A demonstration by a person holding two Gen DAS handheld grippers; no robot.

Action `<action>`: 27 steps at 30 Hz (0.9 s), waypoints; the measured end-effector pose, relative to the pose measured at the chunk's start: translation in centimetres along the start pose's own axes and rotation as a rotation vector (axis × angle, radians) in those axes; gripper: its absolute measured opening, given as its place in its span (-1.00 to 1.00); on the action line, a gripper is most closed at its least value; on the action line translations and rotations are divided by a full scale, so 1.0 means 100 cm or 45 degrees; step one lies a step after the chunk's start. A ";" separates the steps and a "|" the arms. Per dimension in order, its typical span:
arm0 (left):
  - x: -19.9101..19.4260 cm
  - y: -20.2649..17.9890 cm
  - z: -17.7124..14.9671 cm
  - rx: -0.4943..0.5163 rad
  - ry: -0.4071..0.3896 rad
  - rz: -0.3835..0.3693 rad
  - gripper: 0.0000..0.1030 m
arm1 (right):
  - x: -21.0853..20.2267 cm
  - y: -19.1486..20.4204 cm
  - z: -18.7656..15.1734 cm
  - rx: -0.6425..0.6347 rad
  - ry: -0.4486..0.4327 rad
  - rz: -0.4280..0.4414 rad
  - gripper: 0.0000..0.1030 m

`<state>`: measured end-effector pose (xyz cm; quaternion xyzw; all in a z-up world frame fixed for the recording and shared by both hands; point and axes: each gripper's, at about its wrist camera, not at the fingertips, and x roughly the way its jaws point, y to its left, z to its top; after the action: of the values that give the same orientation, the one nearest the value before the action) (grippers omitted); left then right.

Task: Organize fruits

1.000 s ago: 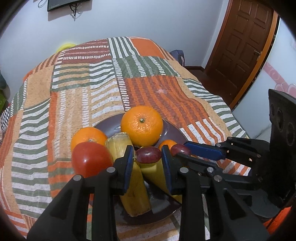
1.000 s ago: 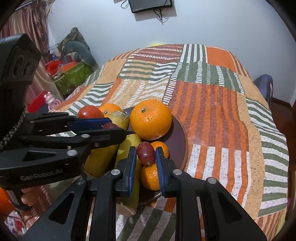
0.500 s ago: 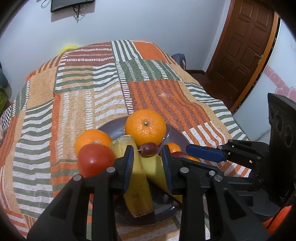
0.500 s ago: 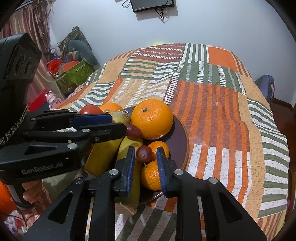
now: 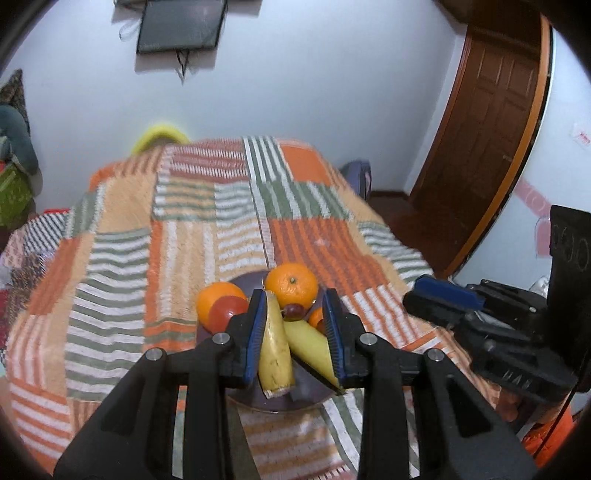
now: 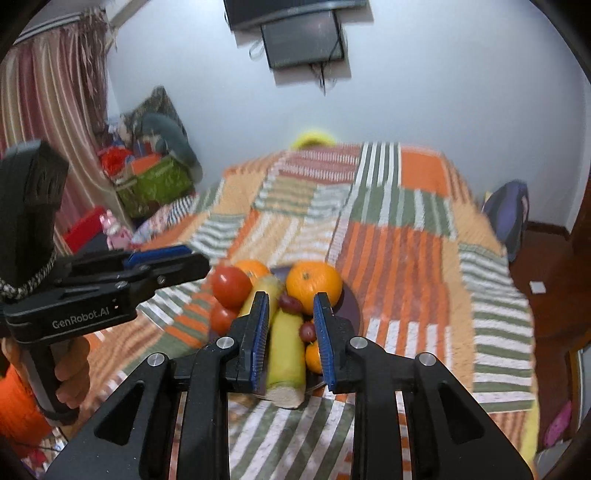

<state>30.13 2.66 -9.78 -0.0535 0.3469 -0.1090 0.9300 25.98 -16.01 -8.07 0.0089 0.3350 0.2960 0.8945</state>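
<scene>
Surface: a bed covered by a patchwork bedspread (image 5: 192, 236) of orange, green and white striped panels fills the centre of both views. A dark round plate (image 6: 351, 306) sits on it at lower centre, carrying the fruit.

On the plate: a large orange (image 5: 291, 285) at the far side, a second orange (image 5: 218, 295) to its left with a red tomato (image 5: 227, 312) touching it in front, two yellow banana pieces (image 5: 275, 347) lying side by side toward the camera, a dark red grape (image 5: 294, 311) resting where the bananas meet the large orange, and a small mandarin (image 6: 314, 356) at the right rim. In the right wrist view a second grape (image 6: 306, 330) lies beside the mandarin, and a second tomato (image 6: 223, 318) sits below the first.

Left claw (image 5: 295, 332): fingers spread wide, nothing between them, above the near edge of the plate. Right claw (image 6: 290, 328): likewise wide and empty.

Room: pale blue-white walls; a dark wall-mounted screen (image 5: 181, 26) in the upper left of the left view; a brown panelled wooden door (image 5: 491, 122) at upper right. The right view shows striped curtains (image 6: 48, 110) at upper left and a green box among piled belongings (image 6: 155, 181) below them.
</scene>
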 end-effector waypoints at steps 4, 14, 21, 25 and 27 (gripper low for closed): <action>-0.057 -0.011 0.003 0.022 -0.130 0.030 -0.40 | -0.047 0.016 0.010 -0.016 -0.126 -0.013 -0.56; -0.188 -0.057 -0.009 0.082 -0.433 0.142 -0.39 | -0.151 0.076 0.010 -0.123 -0.416 -0.074 -0.56; -0.249 -0.081 -0.031 0.092 -0.608 0.177 0.07 | -0.189 0.090 -0.001 -0.095 -0.541 -0.048 -0.36; -0.271 -0.093 -0.042 0.120 -0.685 0.205 0.36 | -0.201 0.095 -0.005 -0.086 -0.615 -0.064 0.13; -0.277 -0.097 -0.046 0.129 -0.712 0.227 0.49 | -0.208 0.098 -0.007 -0.088 -0.653 -0.090 0.40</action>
<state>5.08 -0.22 6.00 -0.0043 0.0745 -0.0252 0.9969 7.88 -19.21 5.85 0.0412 0.0872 0.2640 0.9597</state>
